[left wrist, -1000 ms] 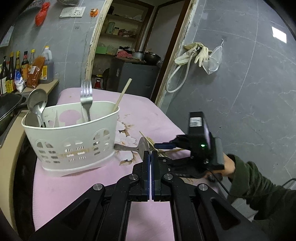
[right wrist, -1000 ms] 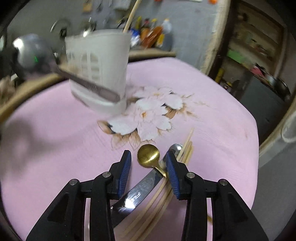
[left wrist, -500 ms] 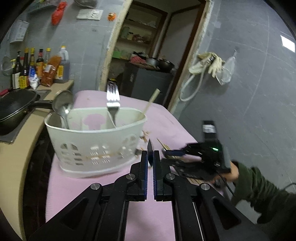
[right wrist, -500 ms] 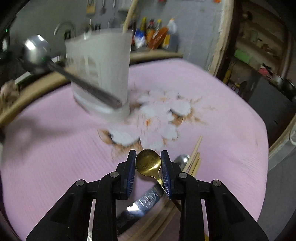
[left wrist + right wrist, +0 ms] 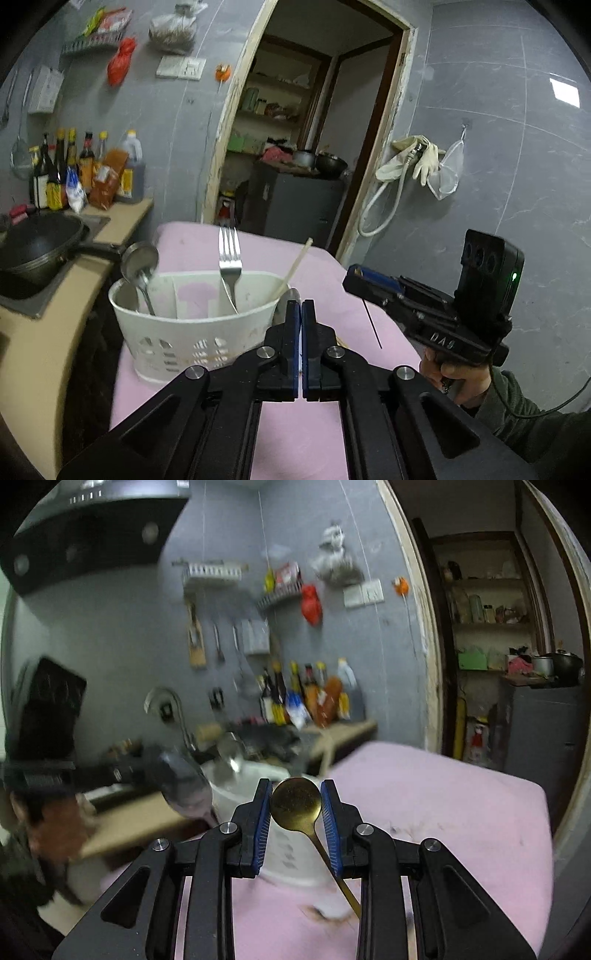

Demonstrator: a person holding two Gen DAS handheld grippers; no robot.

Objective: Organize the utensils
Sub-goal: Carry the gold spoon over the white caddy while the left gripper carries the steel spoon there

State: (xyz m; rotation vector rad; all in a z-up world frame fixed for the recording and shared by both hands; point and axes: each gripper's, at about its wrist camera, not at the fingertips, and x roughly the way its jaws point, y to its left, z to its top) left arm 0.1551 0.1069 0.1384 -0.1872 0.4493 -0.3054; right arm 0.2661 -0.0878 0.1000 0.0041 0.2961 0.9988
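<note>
A white utensil basket (image 5: 192,332) stands on the pink table (image 5: 306,435). It holds a fork (image 5: 229,258), a spoon (image 5: 140,262) and a chopstick (image 5: 295,266). My left gripper (image 5: 298,314) is shut on a steel spoon (image 5: 290,299), raised just right of the basket; the spoon also shows in the right wrist view (image 5: 184,790), blurred. My right gripper (image 5: 295,805) is shut on a gold spoon (image 5: 295,805) by its bowl and holds it in the air in front of the basket (image 5: 291,856). The right gripper also shows in the left wrist view (image 5: 373,284).
A counter (image 5: 48,332) with a black wok (image 5: 37,243) and several sauce bottles (image 5: 85,173) lies left of the table. A doorway (image 5: 295,147) opens behind. The table's right edge runs along a grey wall (image 5: 517,184).
My right gripper closed on the gold spoon and lifted it off the table toward the basket. My left gripper rose with the steel spoon and moved nearer the basket.
</note>
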